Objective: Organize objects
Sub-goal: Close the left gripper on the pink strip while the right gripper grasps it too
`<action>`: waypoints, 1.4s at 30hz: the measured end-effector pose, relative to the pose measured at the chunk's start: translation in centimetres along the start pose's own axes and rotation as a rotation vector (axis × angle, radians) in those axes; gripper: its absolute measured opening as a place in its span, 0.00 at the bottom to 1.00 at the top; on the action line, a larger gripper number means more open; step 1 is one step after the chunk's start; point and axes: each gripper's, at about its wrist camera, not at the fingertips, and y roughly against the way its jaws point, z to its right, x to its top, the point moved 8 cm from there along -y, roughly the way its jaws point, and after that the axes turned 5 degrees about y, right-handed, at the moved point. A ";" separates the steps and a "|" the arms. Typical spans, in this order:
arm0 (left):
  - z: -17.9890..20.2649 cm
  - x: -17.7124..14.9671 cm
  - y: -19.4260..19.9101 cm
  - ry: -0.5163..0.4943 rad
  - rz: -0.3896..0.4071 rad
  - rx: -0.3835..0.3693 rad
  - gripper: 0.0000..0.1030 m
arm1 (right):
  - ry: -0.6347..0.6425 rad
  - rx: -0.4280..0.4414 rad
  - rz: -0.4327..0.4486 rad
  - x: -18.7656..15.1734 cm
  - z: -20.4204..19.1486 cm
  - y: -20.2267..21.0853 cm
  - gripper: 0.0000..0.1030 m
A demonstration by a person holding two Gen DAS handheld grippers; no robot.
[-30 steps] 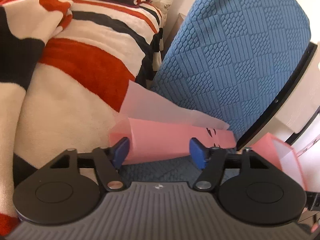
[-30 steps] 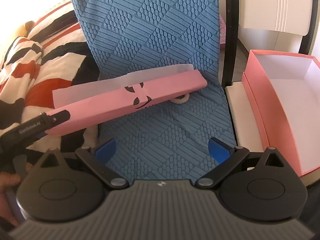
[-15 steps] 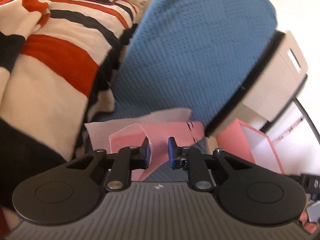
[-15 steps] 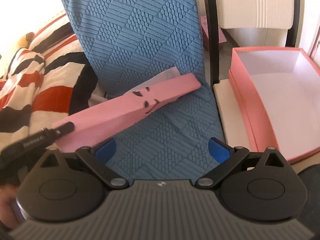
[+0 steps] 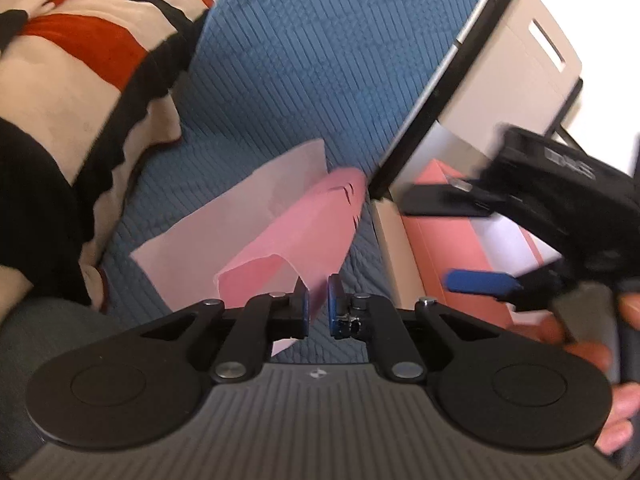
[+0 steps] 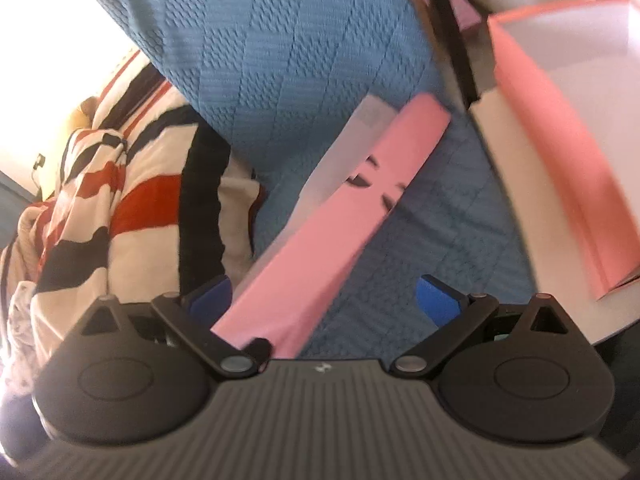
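Lifting is the step in hand, I judge: my left gripper [image 5: 318, 306] has just been closing and now pinches the near edge of the pink box lid [image 5: 304, 236], which slants over the blue cushion [image 5: 304, 60]. My right gripper [image 6: 324, 300] points steeply down, jaws apart around the lid's lower end, not pressing it. Next I'd carry it across to the open pink box [image 6: 560, 152] beside the cushion, keeping this thin grip from slipping.

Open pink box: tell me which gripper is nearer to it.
Right. The right gripper hangs open beside the open pink box, in front of its near wall. The left gripper is further off over the blue cover, shut on the pink lid.
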 end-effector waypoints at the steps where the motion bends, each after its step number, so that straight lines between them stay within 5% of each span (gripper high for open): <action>1: 0.2 -0.4 0.0 -0.001 -0.008 -0.007 0.10 | -0.009 0.015 -0.012 -0.1 0.0 -0.7 0.97; 14: 1.2 -2.3 -0.9 -0.051 -0.073 -0.028 0.10 | 0.004 -0.036 -0.156 -0.4 1.0 -8.1 0.94; 17: 1.2 -2.4 -0.9 -0.059 -0.076 -0.023 0.10 | 0.022 -0.063 -0.178 -0.4 1.4 -9.0 0.62; 20: 1.0 -2.4 -0.6 -0.051 -0.080 -0.025 0.11 | 0.034 -0.042 -0.174 -0.3 1.4 -9.2 0.46; 30: 0.7 -2.3 1.5 -0.036 -0.127 -0.063 0.14 | 0.052 -0.027 -0.160 -0.9 3.1 -8.3 0.26; 36: 0.1 -1.5 2.7 -0.018 -0.114 -0.058 0.35 | 0.056 -0.032 -0.165 -2.0 4.8 -8.1 0.21; 42: -1.2 -0.7 -0.8 -0.012 -0.135 0.040 0.59 | 0.031 -0.026 -0.155 -2.7 6.3 -7.9 0.18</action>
